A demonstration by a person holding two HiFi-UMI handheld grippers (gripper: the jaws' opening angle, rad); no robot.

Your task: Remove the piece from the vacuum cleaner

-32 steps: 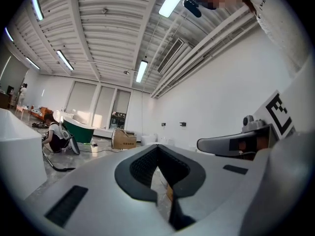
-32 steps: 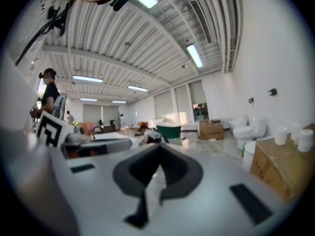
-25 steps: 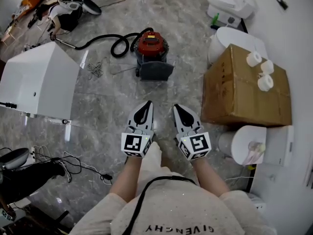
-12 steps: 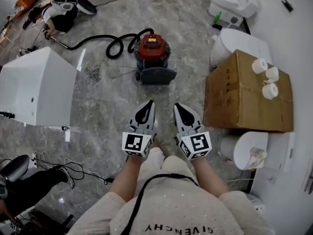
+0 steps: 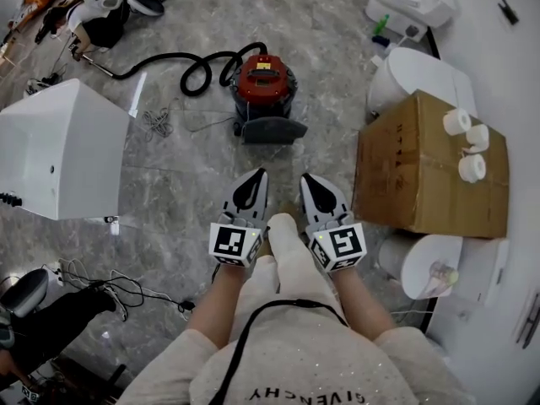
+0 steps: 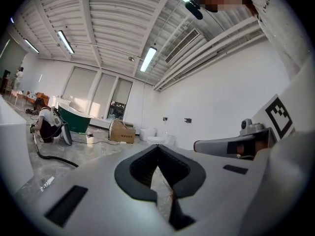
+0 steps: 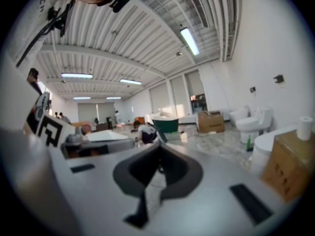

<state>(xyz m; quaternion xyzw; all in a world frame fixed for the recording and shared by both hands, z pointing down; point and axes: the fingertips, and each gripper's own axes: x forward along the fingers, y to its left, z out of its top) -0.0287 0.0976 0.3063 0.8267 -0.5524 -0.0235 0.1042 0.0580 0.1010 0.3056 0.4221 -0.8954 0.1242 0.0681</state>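
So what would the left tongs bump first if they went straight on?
Probably the round red vacuum cleaner; the left tongs aim roughly at it across grey marble floor, though depth is unclear.

The vacuum cleaner point(image 5: 264, 74) at 12 o'clock is red, its hose point(image 5: 173, 56) black, the box point(image 5: 422, 163) brown, the floor point(image 5: 194, 167) grey.

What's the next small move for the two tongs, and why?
Probably bring both forward toward the red vacuum cleaner, opening them once close. The left tongs and right tongs are shut and empty, side by side over the floor, well short of the vacuum cleaner ahead, so nothing on it seems within reach yet.
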